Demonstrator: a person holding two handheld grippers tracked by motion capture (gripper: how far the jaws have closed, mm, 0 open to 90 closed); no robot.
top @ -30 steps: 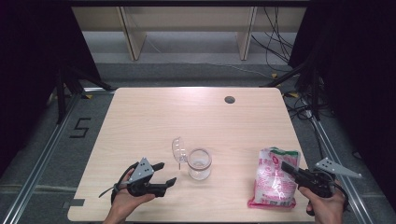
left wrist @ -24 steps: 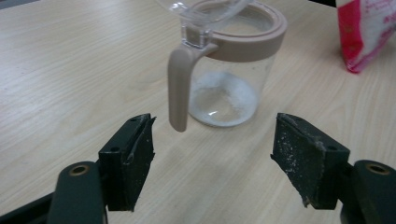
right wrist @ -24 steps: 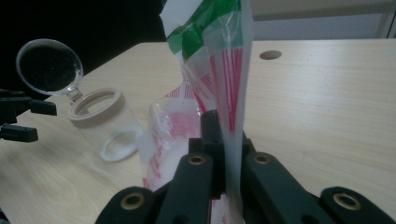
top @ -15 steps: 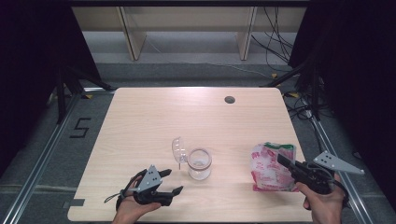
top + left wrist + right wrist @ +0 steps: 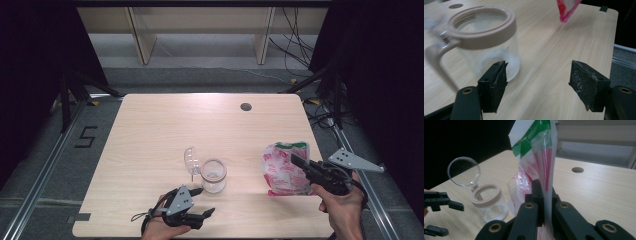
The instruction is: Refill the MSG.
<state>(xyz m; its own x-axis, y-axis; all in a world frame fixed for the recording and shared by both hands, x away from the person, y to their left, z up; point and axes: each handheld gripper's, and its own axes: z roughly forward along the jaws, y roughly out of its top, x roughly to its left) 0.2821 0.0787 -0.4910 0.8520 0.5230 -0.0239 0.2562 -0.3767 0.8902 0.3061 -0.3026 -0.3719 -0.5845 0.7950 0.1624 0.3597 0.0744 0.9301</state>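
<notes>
Right claw point(image 5: 295, 161): pinched on snack bag point(image 5: 283, 167), now lifted off the counter point(image 5: 165, 125); left claw point(image 5: 205, 201), spread, had neared the open jar point(image 5: 213, 175), pouring judged next.

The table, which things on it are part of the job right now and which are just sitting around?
In the job:
- snack bag, pinched in the right gripper
- clear jar with its hinged lid open
- left gripper, open beside the jar

Just around:
- cable hole in the table
- shelf legs behind
</notes>
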